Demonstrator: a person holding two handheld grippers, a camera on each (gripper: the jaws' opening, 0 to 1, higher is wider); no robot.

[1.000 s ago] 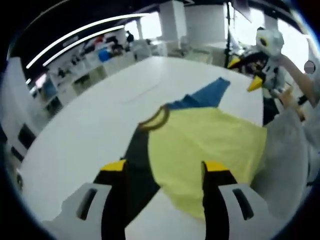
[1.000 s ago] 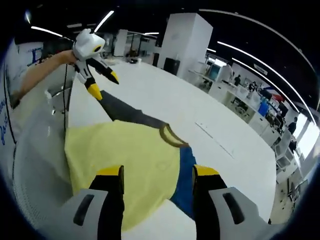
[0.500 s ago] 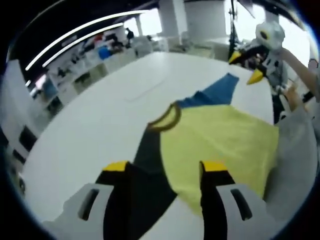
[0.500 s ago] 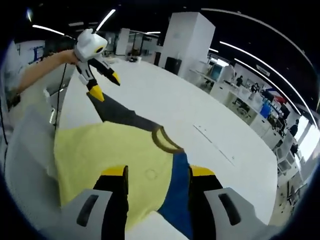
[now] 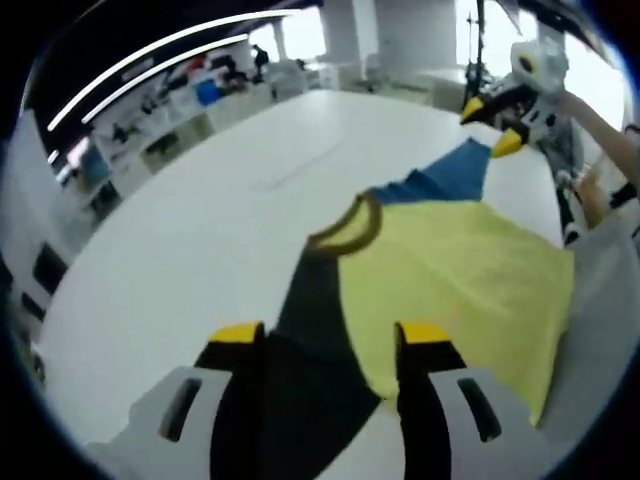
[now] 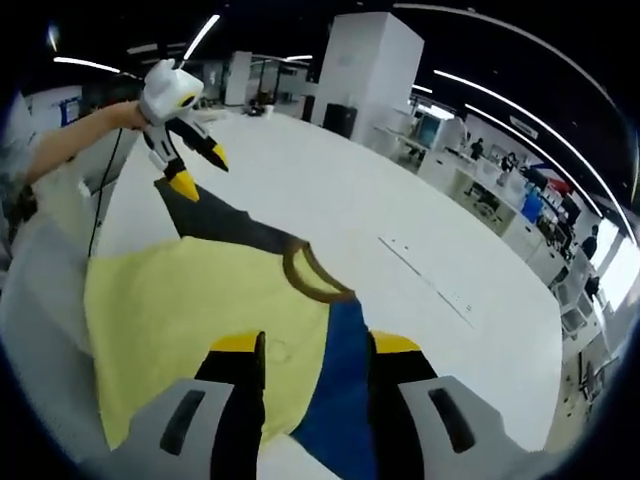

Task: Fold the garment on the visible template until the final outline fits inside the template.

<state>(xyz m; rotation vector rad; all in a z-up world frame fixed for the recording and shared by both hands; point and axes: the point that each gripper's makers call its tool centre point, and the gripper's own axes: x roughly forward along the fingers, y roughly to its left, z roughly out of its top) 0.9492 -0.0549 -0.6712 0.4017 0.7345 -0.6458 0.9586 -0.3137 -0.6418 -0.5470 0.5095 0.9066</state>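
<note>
A yellow T-shirt (image 5: 470, 285) lies flat on the white table (image 5: 180, 230), with a brown collar (image 5: 345, 225), a dark sleeve (image 5: 310, 330) and a blue sleeve (image 5: 450, 175). My left gripper (image 5: 330, 340) is open, low over the dark sleeve, which lies between its jaws. My right gripper (image 6: 315, 348) is open over the blue sleeve (image 6: 340, 370), with the shirt body (image 6: 190, 300) and collar (image 6: 315, 275) just ahead. Each gripper appears in the other's view, the right gripper (image 5: 505, 100) past the blue sleeve and the left gripper (image 6: 180, 115) above the dark sleeve (image 6: 225, 225).
A faint thin line (image 6: 425, 280) runs along the table beyond the collar. The person's grey clothing (image 5: 605, 310) hangs at the near table edge, with a bare arm (image 6: 75, 145) behind the left gripper. Desks and shelves (image 5: 150, 130) stand far behind the table.
Both grippers have come lower and closer to the shirt: the left one over the dark sleeve, the right one over the blue sleeve. The shirt itself lies as before.
</note>
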